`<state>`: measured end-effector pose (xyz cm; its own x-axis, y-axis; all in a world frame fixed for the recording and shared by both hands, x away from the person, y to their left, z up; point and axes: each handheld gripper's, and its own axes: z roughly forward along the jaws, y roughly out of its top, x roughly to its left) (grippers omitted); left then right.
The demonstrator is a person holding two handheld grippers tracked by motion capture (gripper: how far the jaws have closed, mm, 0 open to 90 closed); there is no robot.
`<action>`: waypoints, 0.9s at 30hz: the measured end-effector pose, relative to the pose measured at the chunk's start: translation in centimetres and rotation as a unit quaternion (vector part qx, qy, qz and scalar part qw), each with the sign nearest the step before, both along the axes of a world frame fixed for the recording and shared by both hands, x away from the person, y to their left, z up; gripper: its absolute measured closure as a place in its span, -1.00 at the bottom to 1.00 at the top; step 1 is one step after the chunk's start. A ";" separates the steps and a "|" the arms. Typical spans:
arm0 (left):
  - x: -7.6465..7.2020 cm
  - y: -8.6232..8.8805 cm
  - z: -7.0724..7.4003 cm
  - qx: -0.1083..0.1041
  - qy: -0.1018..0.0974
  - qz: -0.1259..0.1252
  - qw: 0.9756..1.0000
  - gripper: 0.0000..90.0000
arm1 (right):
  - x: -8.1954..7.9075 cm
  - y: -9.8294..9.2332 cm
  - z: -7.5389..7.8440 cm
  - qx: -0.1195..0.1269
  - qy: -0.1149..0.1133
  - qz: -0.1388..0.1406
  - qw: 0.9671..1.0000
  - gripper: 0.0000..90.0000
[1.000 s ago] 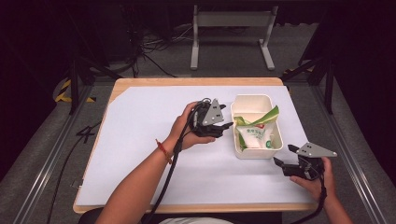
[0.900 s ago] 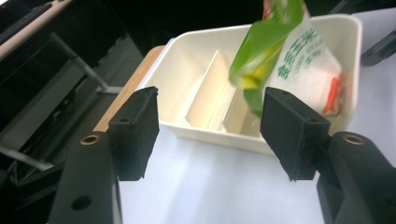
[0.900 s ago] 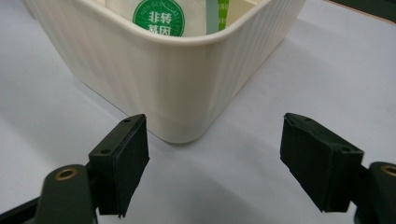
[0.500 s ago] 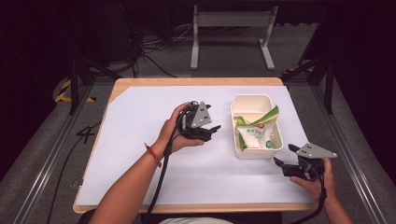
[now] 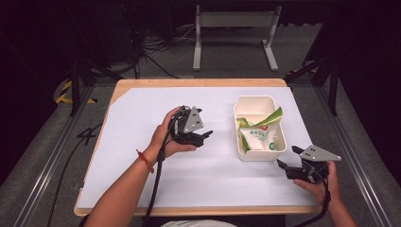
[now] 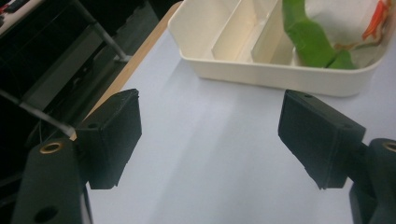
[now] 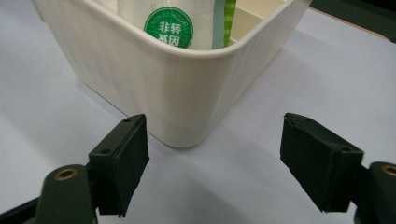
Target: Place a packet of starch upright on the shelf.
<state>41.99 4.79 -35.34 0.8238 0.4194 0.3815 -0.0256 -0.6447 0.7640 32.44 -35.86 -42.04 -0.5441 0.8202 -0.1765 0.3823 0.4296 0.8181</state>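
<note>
A cream divided bin [image 5: 246,106] sits right of centre on the white table cover. In its near section lie a green and white snack packet [image 5: 259,138] and a green packet [image 5: 273,117]. My left gripper [image 5: 205,138] is low over the cover, left of the bin and pointing at it. Its jaws have just been opening and stand wide with nothing between them. The left gripper [image 6: 210,121] faces the bin's wall [image 6: 261,74]. My right gripper [image 5: 287,156] rests open and empty at the bin's near right corner. The right gripper [image 7: 215,154] frames that corner [image 7: 177,93].
The white cover [image 5: 142,123] spreads wide to the left and in front of the bin. The bin's far compartments [image 5: 257,108] hold nothing. A wooden table edge [image 5: 198,210] runs along the front. Dark floor, cables and a metal stand [image 5: 234,33] lie beyond the table.
My left gripper has drawn back to the left, away from the bin, and sunk a little, with its jaws spreading wider. The right gripper has stayed put.
</note>
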 end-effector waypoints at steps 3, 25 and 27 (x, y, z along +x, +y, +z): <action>0.0 0.6 -0.3 0.002 0.003 0.008 1.000 -0.51 | 0.0 0.0 0.0 -0.001 0.000 0.000 1.000 -0.48; -1.2 7.3 -3.3 0.028 0.028 0.058 0.998 -0.62 | -0.3 0.1 0.4 -0.018 -0.013 0.001 1.000 -0.49; -1.4 7.8 -3.6 0.028 0.033 0.057 0.997 -0.64 | -0.3 0.2 0.4 -0.019 -0.012 0.001 1.000 -0.49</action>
<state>40.64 12.57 -38.93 0.7957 0.4916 0.3538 0.1000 -0.6828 0.7238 32.17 -35.69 -41.66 -0.5406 0.8120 -0.2200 0.3624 0.4608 0.8102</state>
